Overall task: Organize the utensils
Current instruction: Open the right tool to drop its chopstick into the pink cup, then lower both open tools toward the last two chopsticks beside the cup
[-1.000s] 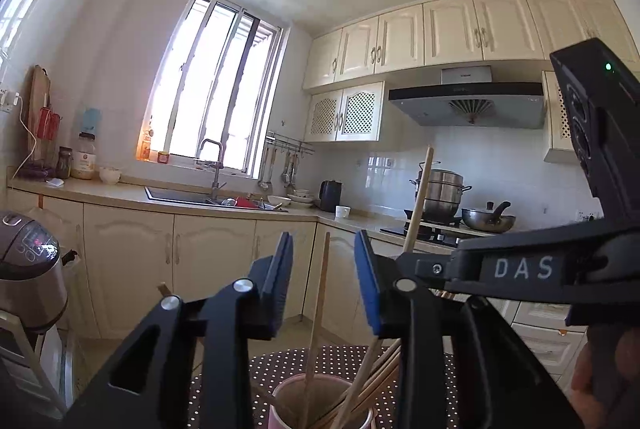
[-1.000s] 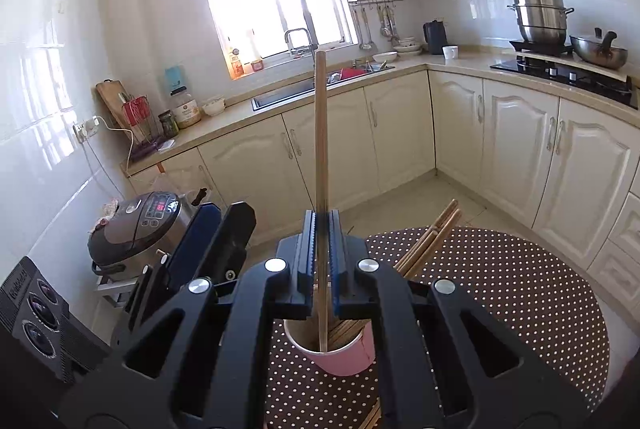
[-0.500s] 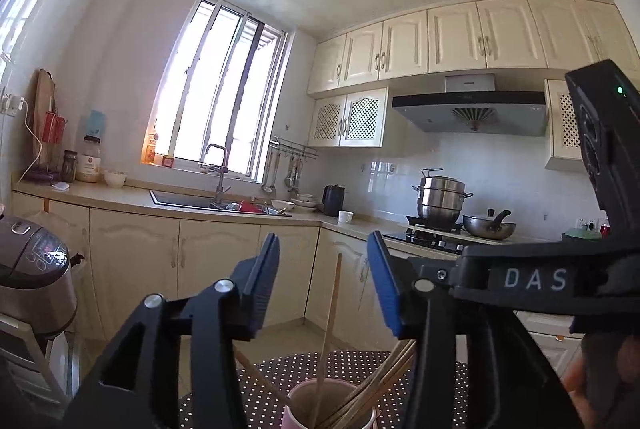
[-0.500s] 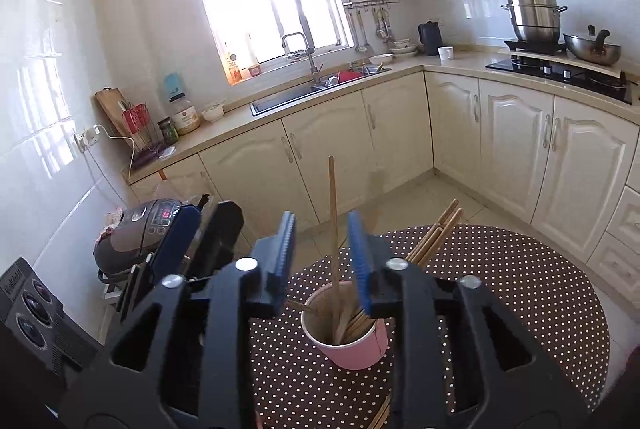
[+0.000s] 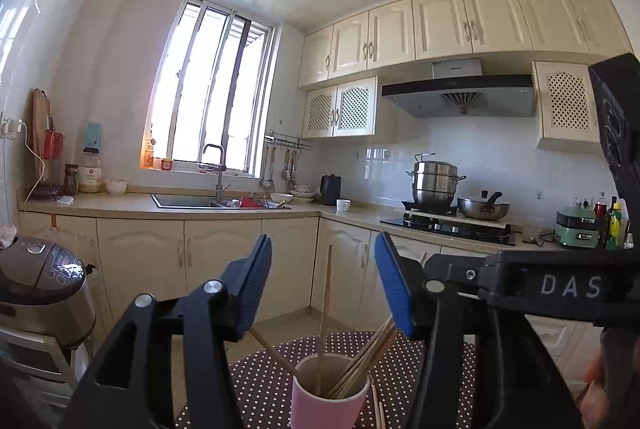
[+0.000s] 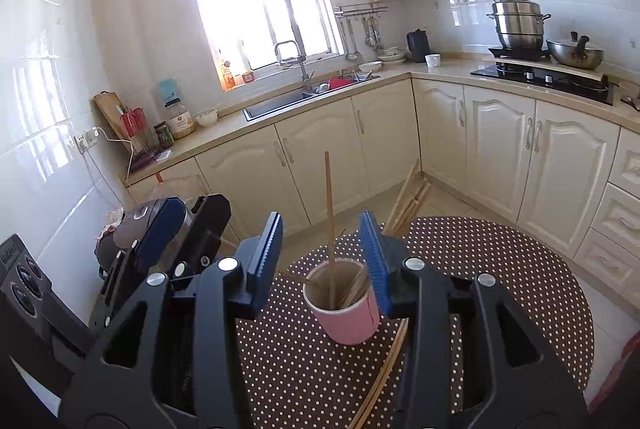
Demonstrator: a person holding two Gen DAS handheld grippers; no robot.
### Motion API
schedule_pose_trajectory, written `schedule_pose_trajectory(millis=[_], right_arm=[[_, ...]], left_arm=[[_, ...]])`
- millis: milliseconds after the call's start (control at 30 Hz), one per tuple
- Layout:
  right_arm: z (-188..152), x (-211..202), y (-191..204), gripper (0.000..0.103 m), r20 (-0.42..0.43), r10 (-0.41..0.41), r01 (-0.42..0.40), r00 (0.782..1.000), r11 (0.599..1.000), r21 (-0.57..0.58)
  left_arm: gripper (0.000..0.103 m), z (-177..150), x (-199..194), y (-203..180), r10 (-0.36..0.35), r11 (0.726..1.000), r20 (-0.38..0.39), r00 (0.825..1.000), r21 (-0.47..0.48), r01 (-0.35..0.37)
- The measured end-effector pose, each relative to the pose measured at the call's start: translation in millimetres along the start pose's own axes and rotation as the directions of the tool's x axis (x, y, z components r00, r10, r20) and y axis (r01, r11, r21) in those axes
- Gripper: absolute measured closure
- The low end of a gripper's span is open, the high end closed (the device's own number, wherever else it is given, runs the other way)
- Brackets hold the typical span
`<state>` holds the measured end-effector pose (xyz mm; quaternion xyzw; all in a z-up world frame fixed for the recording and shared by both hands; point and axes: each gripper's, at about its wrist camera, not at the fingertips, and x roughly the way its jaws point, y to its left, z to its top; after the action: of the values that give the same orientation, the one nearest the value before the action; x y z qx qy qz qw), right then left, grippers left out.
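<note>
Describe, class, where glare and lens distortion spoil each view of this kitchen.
Left wrist view: the window blows out white; cabinets and ceiling curve from fisheye distortion. Right wrist view: the window is again overexposed, glare streaks the wall tiles, and the pink cup stays sharp.

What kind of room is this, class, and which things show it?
A home kitchen: a sink under the window, a steamer pot on the stove, and cream cabinets along the counter.
</note>
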<state>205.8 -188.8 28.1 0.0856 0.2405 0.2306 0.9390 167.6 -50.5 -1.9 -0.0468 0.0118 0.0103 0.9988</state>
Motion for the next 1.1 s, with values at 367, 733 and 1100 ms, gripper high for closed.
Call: schedule_pose_trajectory(millis=[367,733,1100], right_arm=[[-58.9,-23.7,-39.8,0.063,-0.085,-0.112,0.117,0.990,0.991,0.058],[-120.6,0.0,-87.7,0.063,-0.251,-0.147,0.184,0.957,0.974,0.130],[-148.3,38.6,-105.7,0.063,-0.355,-0.107,0.176,0.929,0.970,0.168]], left_arm=[[0.049,-45.3,4.0,-23.9,-0.128,0.987,-0.339,0.932,0.052,0.154],[0.049,-148.0,67.0,-38.6,-0.138,0.970,-0.784,0.606,0.018,0.244],[0.072,-195.0,102.0,-40.5,-0.167,0.969,-0.855,0.491,-0.049,0.244]])
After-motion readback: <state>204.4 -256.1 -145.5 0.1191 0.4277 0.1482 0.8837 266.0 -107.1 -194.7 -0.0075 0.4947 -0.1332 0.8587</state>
